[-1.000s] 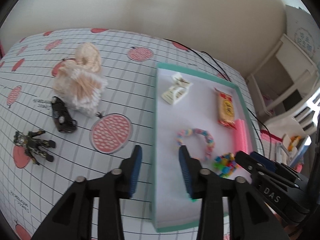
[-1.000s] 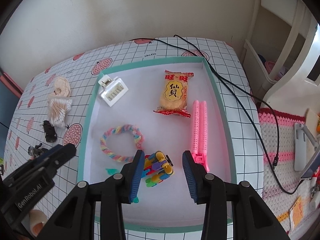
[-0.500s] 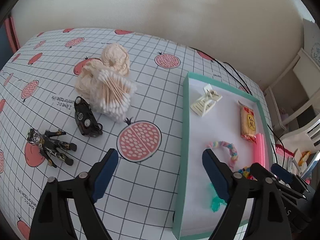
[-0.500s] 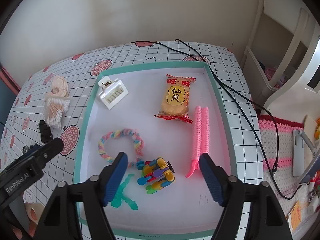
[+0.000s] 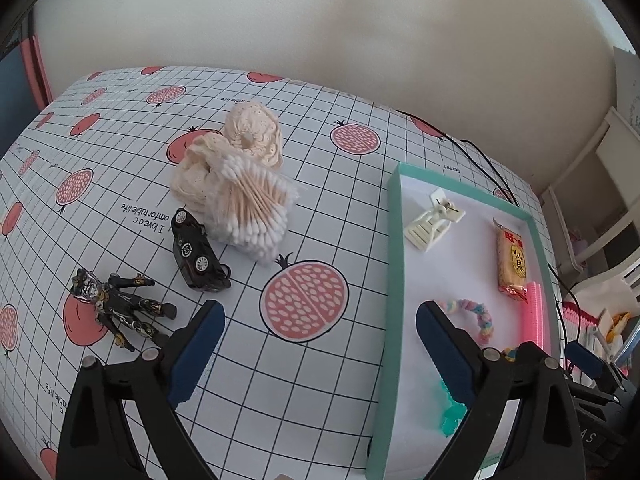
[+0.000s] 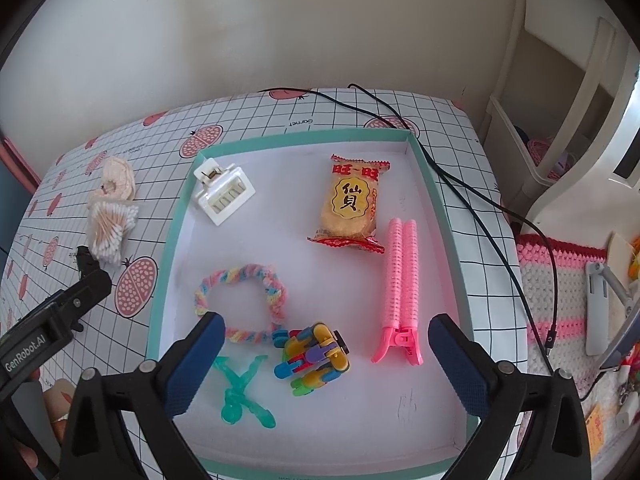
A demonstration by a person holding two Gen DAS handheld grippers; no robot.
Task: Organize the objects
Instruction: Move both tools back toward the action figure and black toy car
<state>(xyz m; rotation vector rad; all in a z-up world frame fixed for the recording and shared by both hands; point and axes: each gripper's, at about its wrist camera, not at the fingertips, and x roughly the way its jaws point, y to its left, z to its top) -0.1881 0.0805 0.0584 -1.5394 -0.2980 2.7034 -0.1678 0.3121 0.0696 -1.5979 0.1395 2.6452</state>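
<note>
A teal-rimmed white tray holds a white hair claw, a snack packet, a pink clip, a pastel braided ring, a colourful block toy and a teal figure. On the cloth left of the tray lie a cotton swab bundle, a cream scrunchie, a black toy car and a dark action figure. My left gripper hovers open over the tray's left rim. My right gripper hangs open above the block toy, holding nothing.
A black cable runs along the tray's right side and off the table. White furniture and a crocheted mat lie beyond the table's right edge. A wall closes the far side.
Both grippers have opened wide from nearly shut. The left one has swung left and back, bringing the swabs, car and figure nearer the middle of its view. The right one lifted slightly.
</note>
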